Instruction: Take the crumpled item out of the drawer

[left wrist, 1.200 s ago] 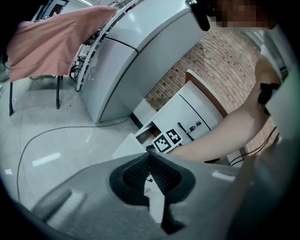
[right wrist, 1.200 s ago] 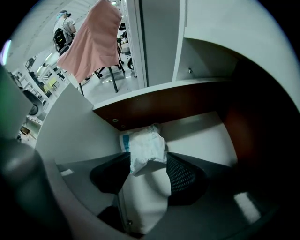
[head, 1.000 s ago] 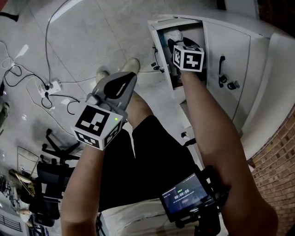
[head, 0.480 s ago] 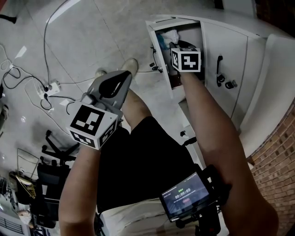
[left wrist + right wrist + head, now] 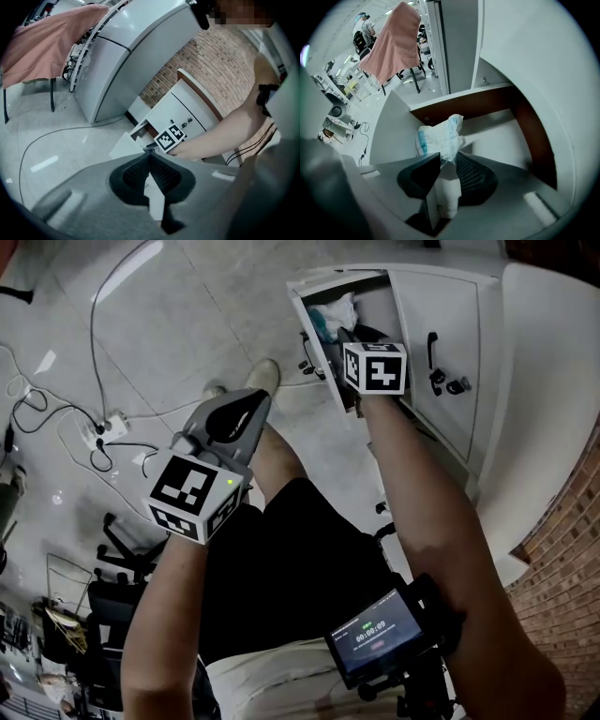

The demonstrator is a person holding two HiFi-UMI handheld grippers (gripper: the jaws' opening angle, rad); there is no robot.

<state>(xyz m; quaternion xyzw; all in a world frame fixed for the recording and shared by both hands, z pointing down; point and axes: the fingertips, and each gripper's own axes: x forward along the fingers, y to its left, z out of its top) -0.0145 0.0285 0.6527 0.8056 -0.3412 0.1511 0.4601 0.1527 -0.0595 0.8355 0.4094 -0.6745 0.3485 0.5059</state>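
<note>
The right gripper (image 5: 447, 158) is the one at work: its jaws are closing on the lower tail of the crumpled white-and-blue wrapper (image 5: 439, 136), whose bulk stands up from the tips toward 11 o'clock inside the open drawer (image 5: 497, 101). The left gripper (image 5: 149, 155), jaws pressed together and empty, hangs well apart at about 8 o'clock in the head view, over the tiled floor (image 5: 187, 315). The drawer's pale bottom lies bare around the wrapper and its top looks open, so a straight lift out should meet nothing.

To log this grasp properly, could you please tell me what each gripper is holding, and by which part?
The right gripper is closing on the crumpled bag, pinching its lower end; the left gripper holds nothing.
</note>
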